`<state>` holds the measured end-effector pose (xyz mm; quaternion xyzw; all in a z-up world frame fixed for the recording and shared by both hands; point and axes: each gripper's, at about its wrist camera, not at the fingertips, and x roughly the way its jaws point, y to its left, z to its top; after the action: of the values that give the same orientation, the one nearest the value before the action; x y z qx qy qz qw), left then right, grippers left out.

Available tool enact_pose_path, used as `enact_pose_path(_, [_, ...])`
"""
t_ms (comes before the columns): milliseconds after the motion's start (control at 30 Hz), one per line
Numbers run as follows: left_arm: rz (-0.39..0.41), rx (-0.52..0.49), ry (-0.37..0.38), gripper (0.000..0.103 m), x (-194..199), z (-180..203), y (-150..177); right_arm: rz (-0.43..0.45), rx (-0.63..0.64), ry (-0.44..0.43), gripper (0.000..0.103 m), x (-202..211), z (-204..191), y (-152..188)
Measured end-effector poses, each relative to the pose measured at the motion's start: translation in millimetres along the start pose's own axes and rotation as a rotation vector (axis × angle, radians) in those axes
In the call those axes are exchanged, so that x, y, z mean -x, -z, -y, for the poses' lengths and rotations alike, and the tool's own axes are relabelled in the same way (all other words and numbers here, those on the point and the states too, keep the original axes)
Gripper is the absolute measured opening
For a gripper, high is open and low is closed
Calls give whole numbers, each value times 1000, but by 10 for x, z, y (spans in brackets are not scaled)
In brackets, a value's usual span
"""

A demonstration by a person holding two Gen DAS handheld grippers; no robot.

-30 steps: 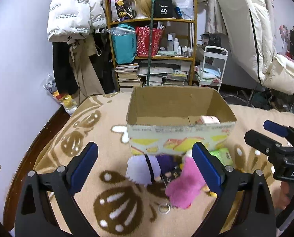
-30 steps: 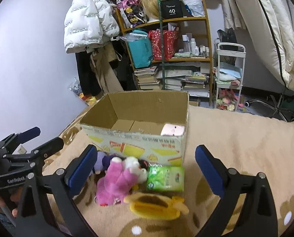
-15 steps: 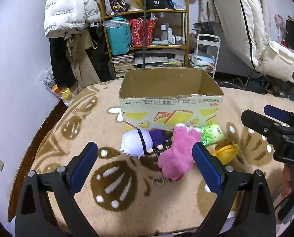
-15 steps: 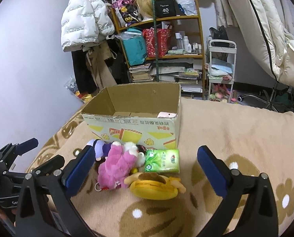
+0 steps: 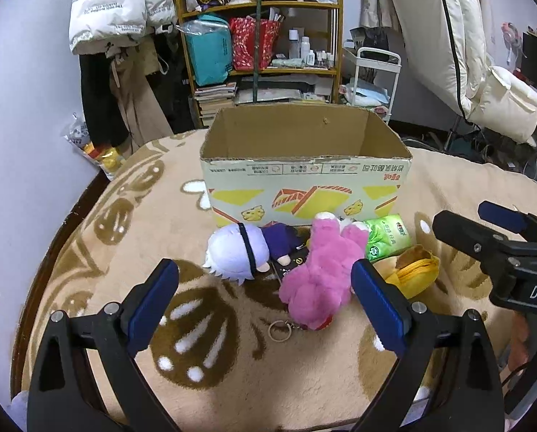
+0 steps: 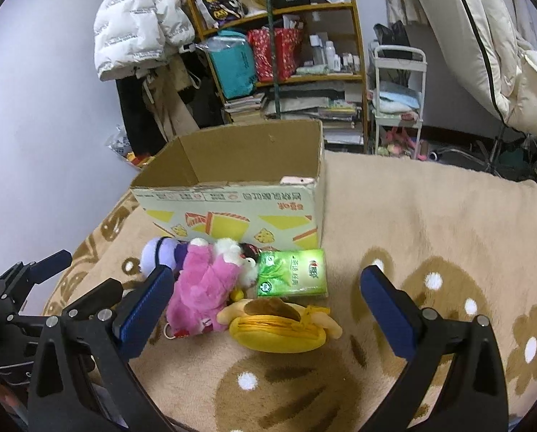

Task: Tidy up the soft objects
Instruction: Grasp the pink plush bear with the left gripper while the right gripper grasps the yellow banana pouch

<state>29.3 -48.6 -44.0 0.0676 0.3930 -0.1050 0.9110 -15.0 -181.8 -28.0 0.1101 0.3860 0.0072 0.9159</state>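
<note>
The left gripper [image 5: 264, 298] hangs above the blanket-covered bed [image 5: 182, 223], its fingers [image 5: 153, 302] spread wide with nothing between them. Ahead of its fingertips lie the pink plush toy [image 5: 318, 270] and the white-haired doll [image 5: 237, 253], neither touched. The right gripper [image 6: 264, 309] is likewise wide apart and empty; the yellow plush pouch [image 6: 279, 327] lies on the bed between and just ahead of its fingers, with the green tissue pack [image 6: 291, 271] just beyond.

All four soft things cluster against the near wall of the open cardboard box [image 5: 304, 187], which stands toward the bed's far edge. The pink toy is shaggy fur, its long axis running from the box toward the left gripper, with a metal key ring [image 5: 278, 331] at its near end. The doll is smooth fabric with a round pale head and dark purple body, lying crosswise. The tissue pack is a glossy flat rectangle; the pouch is a squashed oval with a brown top. A small pink object [image 6: 297, 180] shows at the box's right inner corner.
</note>
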Motion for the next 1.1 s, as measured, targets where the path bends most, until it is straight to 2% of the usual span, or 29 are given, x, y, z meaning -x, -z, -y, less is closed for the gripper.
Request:
enact_pose_path(333, [-84,-27,53,95,-317,128,19,-95,-82,16,103,-272,137,17])
enact_pose_path(800, [-195,-55,77,96,-738,280,41,-223,-144,-8,103,-595,235,102])
enact_pose_path(1000, [-231,-52,90,96,-903,309,52,-278,-147,-19,103,-746,221,155])
enact_pose_path(1100, [-252,-53,93,96,-986,318,71,-305,-117,18,103,-823,188,196])
